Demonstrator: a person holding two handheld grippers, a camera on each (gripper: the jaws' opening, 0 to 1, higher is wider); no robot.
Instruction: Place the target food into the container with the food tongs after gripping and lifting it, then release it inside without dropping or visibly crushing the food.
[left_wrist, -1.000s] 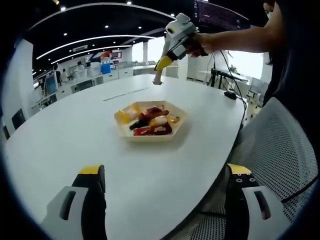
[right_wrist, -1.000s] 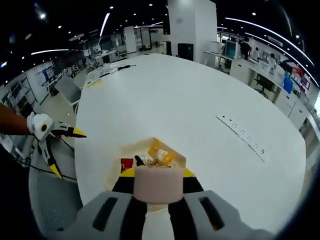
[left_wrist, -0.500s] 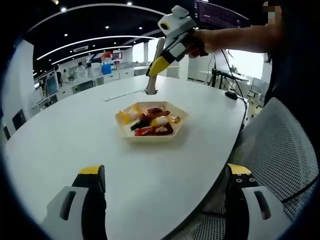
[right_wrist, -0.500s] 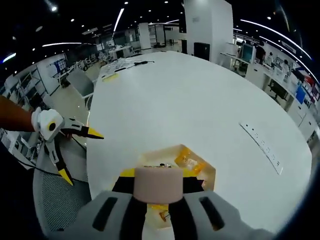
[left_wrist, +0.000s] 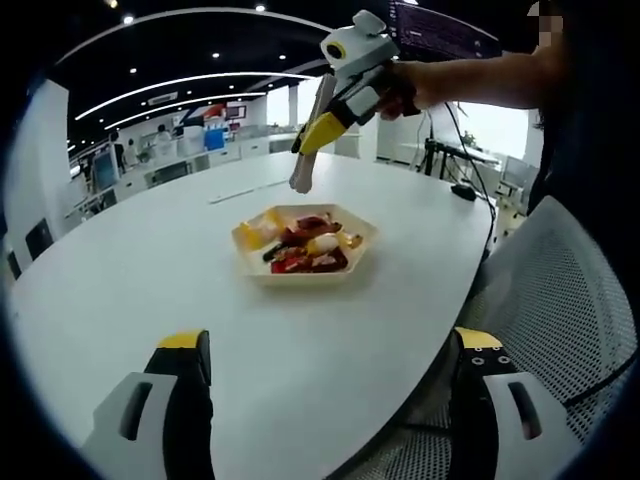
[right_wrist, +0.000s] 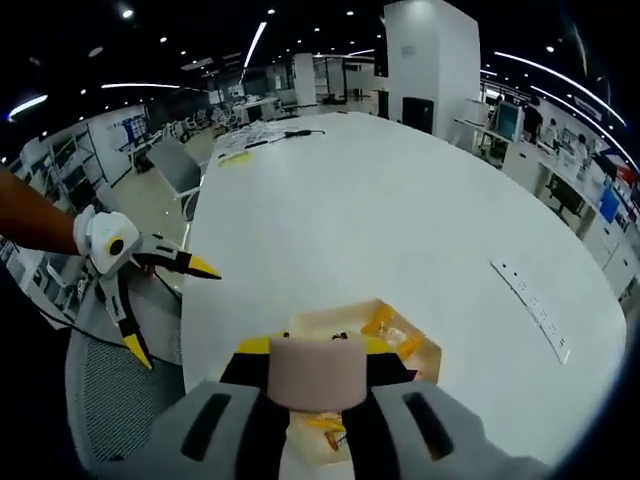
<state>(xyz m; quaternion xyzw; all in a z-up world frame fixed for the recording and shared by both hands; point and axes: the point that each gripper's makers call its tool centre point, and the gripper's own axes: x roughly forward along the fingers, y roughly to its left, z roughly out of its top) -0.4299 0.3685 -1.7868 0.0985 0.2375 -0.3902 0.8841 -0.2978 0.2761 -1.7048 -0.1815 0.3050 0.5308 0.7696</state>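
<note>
A beige hexagonal tray (left_wrist: 300, 277) holds several pieces of food (left_wrist: 305, 245) in red, yellow, white and dark colours on the white table (left_wrist: 150, 260). Above its far side a hand holds my right gripper (left_wrist: 322, 130), shut on pale food tongs (left_wrist: 305, 160) that point down, their tip clear of the food. In the right gripper view the tongs' blunt end (right_wrist: 311, 378) sits between the jaws of the right gripper (right_wrist: 311, 347), with the tray (right_wrist: 330, 313) just beyond. My left gripper (left_wrist: 330, 340) is open and holds nothing, near the table's edge; it also appears as the left gripper (right_wrist: 172, 310).
A grey mesh chair (left_wrist: 560, 300) stands at the table's edge on the right. A strip of sockets (right_wrist: 530, 310) is set into the tabletop beyond the tray. Office desks and a white pillar (right_wrist: 425, 60) fill the background.
The right gripper with the tongs has moved from beyond the tray toward its far side and has risen slightly. The left gripper and the tray have stayed put.
</note>
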